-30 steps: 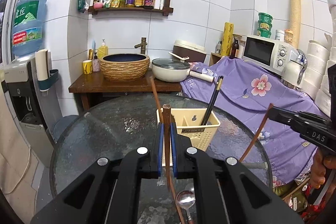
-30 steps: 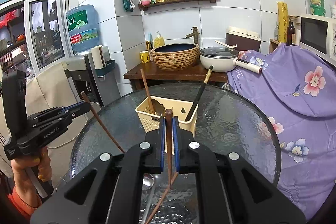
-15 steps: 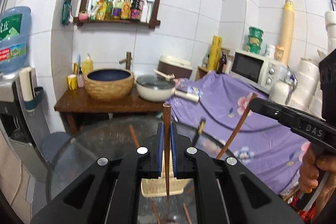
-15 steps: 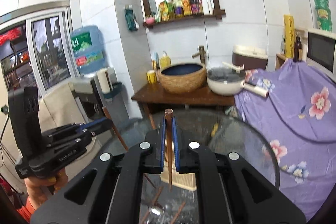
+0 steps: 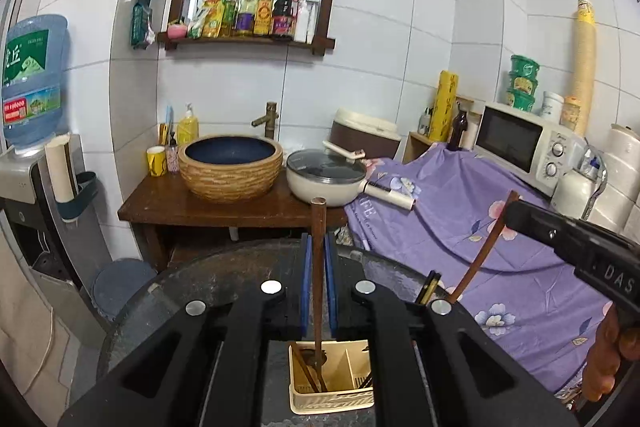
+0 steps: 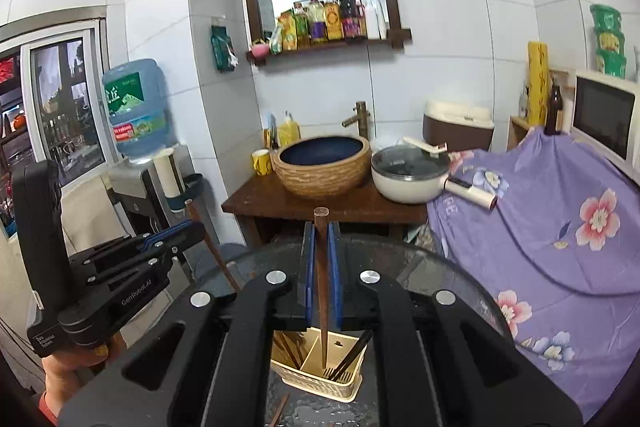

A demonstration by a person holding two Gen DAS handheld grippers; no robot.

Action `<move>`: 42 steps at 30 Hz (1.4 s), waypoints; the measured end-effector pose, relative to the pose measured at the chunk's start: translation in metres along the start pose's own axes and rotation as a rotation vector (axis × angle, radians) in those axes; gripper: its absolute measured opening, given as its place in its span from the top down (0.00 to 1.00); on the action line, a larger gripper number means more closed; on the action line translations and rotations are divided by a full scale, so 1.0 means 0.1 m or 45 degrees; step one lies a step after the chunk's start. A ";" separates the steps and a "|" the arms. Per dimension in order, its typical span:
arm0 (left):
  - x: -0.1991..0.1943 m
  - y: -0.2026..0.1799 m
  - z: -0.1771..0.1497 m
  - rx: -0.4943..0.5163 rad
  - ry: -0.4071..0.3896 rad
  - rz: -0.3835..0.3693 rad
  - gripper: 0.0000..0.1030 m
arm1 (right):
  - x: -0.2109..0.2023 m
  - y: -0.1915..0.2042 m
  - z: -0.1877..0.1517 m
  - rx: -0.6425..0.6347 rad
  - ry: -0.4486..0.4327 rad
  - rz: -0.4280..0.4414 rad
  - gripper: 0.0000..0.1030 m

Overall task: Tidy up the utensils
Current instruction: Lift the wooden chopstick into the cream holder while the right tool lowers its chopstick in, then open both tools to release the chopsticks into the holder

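Observation:
My left gripper (image 5: 317, 247) is shut on a brown wooden chopstick (image 5: 318, 267) held upright, its tip in the left compartment of the cream utensil basket (image 5: 332, 401) on the glass table (image 5: 224, 279). My right gripper (image 6: 321, 235) is shut on another brown chopstick (image 6: 322, 287), its tip over the basket's (image 6: 316, 383) middle compartment. Each gripper shows in the other's view, the right one (image 5: 516, 213) and the left one (image 6: 196, 227). The basket holds brown chopsticks and dark utensils (image 6: 352, 355).
Loose chopsticks (image 6: 280, 407) lie on the table by the basket. Behind stand a wooden stand with a basin (image 5: 230, 167) and a pot (image 5: 326, 179), a purple-draped counter (image 5: 460, 219) with a microwave (image 5: 524, 143), and a water dispenser (image 5: 32, 167) at left.
Both grippers rose from the table with their chopsticks, turned them upright and moved over the basket. The chopstick tips now hang into or over the compartments.

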State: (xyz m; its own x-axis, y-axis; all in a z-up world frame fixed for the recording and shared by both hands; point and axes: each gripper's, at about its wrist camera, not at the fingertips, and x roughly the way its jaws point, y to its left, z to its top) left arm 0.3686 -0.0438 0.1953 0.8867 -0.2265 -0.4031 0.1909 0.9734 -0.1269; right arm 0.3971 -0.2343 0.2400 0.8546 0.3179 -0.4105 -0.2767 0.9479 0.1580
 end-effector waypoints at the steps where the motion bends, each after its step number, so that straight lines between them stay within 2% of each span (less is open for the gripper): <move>1: 0.07 0.02 -0.05 -0.009 0.020 0.000 0.94 | 0.06 -0.01 -0.06 0.004 0.018 -0.003 0.93; 8: 0.45 0.07 -0.45 -0.037 0.141 -0.010 0.94 | 0.44 -0.07 -0.42 0.014 0.126 -0.023 0.93; 14: 0.57 0.09 -0.63 -0.034 0.189 -0.018 0.94 | 0.63 -0.15 -0.60 0.037 0.180 -0.037 0.93; 18: 0.63 0.07 -0.67 -0.028 0.200 -0.007 0.94 | 0.71 -0.16 -0.65 0.036 0.197 -0.045 0.93; 30: 0.72 0.05 -0.75 -0.012 0.205 -0.004 0.92 | 0.76 -0.20 -0.68 0.012 0.152 -0.096 0.92; 32: 0.71 0.05 -0.75 -0.014 0.201 -0.014 0.84 | 0.77 -0.21 -0.70 0.004 0.149 -0.101 0.92; 36: 0.62 0.03 -0.77 0.000 0.159 -0.011 0.56 | 0.76 -0.19 -0.73 -0.044 0.115 -0.140 0.90; 38: 0.53 0.00 -0.78 0.016 0.127 -0.005 0.51 | 0.73 -0.19 -0.75 -0.056 0.092 -0.155 0.84; 40: 0.46 -0.02 -0.80 0.037 0.103 -0.004 0.42 | 0.66 -0.19 -0.77 -0.062 0.054 -0.161 0.63; 42: 0.35 -0.03 -0.84 0.048 0.072 0.010 0.34 | 0.57 -0.18 -0.80 -0.068 0.015 -0.166 0.58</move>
State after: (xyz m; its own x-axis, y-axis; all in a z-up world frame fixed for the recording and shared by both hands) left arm 0.3635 -0.0575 0.1061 0.8632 -0.2197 -0.4546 0.2008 0.9755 -0.0901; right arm 0.4153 -0.2315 0.1424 0.8800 0.1916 -0.4347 -0.1865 0.9809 0.0548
